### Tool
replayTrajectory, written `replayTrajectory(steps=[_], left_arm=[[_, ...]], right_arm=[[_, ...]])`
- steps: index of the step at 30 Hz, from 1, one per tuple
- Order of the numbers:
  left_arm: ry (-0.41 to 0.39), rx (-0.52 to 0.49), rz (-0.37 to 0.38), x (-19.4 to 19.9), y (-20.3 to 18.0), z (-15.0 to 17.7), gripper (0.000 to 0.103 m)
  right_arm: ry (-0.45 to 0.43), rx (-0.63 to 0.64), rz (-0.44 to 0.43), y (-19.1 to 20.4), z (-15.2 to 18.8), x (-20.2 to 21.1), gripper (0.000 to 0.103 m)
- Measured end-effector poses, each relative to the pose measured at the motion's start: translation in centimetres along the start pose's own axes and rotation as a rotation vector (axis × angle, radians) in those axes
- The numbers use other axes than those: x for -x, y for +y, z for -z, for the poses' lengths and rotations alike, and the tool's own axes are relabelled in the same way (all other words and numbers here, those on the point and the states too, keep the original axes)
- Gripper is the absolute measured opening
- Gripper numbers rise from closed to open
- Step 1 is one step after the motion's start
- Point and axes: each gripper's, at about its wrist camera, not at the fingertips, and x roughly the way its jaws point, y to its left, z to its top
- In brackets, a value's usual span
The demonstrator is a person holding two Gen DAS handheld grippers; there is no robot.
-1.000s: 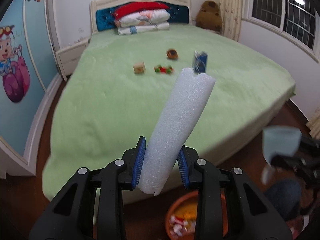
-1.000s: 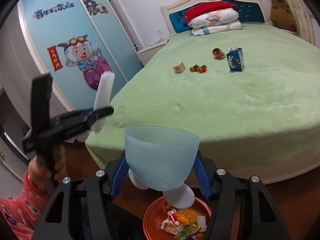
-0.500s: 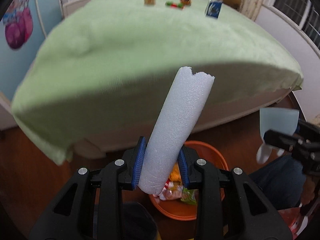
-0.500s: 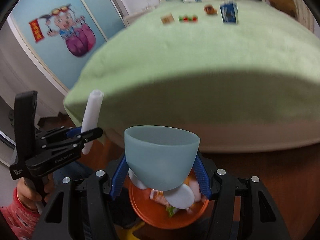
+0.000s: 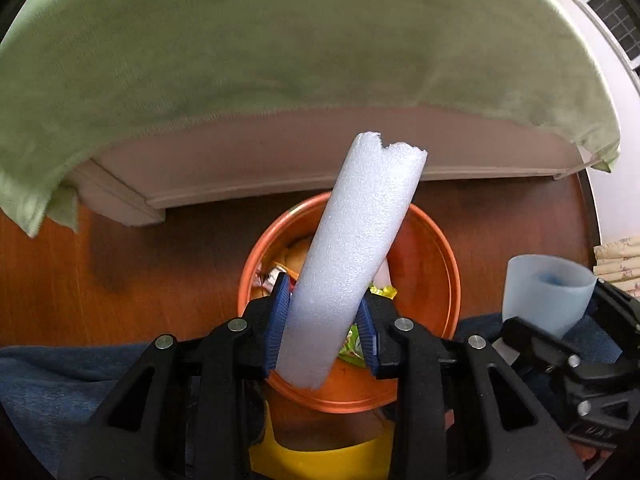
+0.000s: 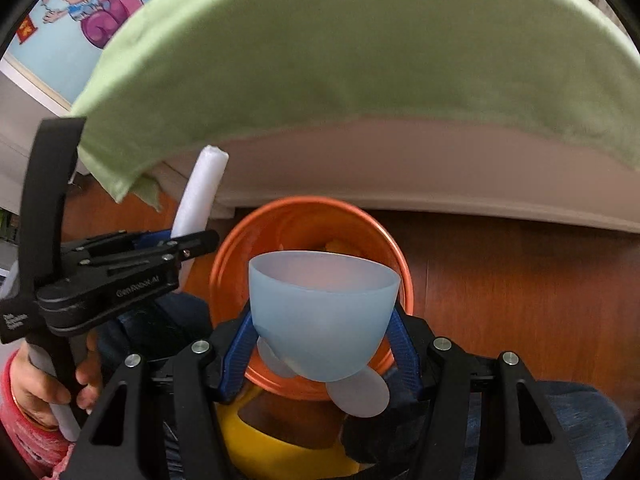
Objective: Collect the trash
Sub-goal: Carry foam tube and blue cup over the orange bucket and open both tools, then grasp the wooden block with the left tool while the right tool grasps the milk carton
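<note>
Left wrist view: the left gripper [image 5: 322,322] holds a white foam tube [image 5: 356,256] tight between its blue pads [image 5: 277,322]. The tube is long and leans up and a little to the right. Its torn top end points at the bed [image 5: 280,60]. Its low end hangs over the near rim of the orange bin [image 5: 434,256]. The bin sits on the brown wood floor [image 5: 120,272], just in front of the bed's pale base. The bin's mouth is wide open, with bare floor on both sides of it. Scraps of trash [image 5: 280,268] lie inside, and the tube hides part of them. The green blanket hangs over the bed's edge above. A yellow thing [image 5: 320,460] sits under the near side of the bin, and blue jeans [image 5: 60,384] show low in the picture.

In the right wrist view, the right gripper [image 6: 322,354] squeezes a pale blue cup [image 6: 320,312] by its round bottom. The cup's open mouth points up and away, toward the bed, right over the bin. Two small round flaps [image 6: 358,396] stick out under the cup. At the left, a hand [image 6: 44,396] in a pink sleeve holds the other gripper's handle, with the tube beside the bin's left rim. A cartoon door [image 6: 84,4] stands far back on the left.
</note>
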Motion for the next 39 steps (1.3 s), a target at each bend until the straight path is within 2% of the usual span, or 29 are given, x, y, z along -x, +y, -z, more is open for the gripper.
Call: replayTrajectory(steps=[5, 9, 12, 14, 15, 20, 39], left_arm=[[0.018, -0.007, -0.002, -0.8, -0.3, 0.7, 0.032], [0.034, -0.016, -0.005, -1.6, -0.3, 0.8, 0.032], [0.049, -0.019, -0.007, -1.8, -0.4, 0.8, 0.043], [0.046, -0.02, -0.021, -1.6, -0.6, 0.6, 0.068], [0.041, -0.022, -0.026, -1.6, -0.7, 0.6, 0.07], [0.043, -0.035, -0.034, -1.5, -1.1, 0.7, 0.076], [0.008, -0.014, -0.039, -0.4, -0.7, 0.8, 0.076]], right_arm=[[0.064, -0.01, 0.014, 0.1, 0.6, -2.1, 0.059], [0.079, -0.008, 0.018, 0.1, 1.1, -3.0, 0.059], [0.098, -0.009, 0.011, 0.3, 0.9, -3.5, 0.061], [0.108, -0.025, 0.023, 0.3, 0.4, -4.0, 0.07], [0.112, -0.029, 0.026, 0.2, 0.4, -4.0, 0.074], [0.109, -0.021, 0.029, 0.4, 0.5, -3.7, 0.075], [0.082, -0.044, 0.028, -0.5, 0.4, -2.6, 0.075]])
